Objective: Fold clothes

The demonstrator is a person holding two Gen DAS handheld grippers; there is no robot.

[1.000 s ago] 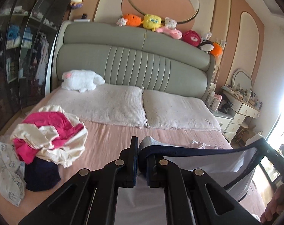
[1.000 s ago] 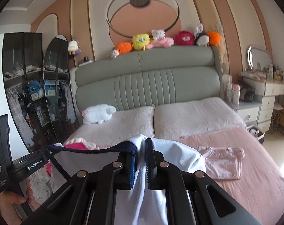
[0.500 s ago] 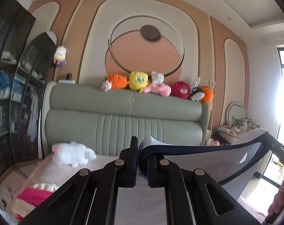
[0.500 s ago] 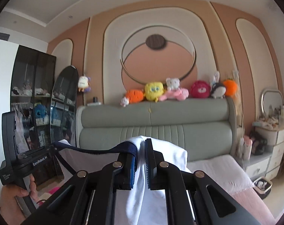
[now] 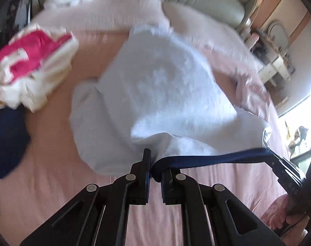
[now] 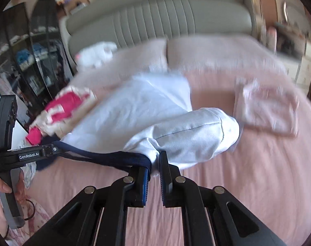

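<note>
Half a second ago my views showed the wall; now they look down on the pink bed (image 5: 52, 184). My left gripper (image 5: 154, 171) and right gripper (image 6: 154, 169) stay clenched on the navy hem of the white garment (image 5: 165, 86), which billows over the bed.

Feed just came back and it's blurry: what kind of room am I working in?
A bedroom, almost certainly. The white shirt is being laid on a bed with a pink sheet, pillows against a padded grey headboard, and a dressing table beside it.
</note>
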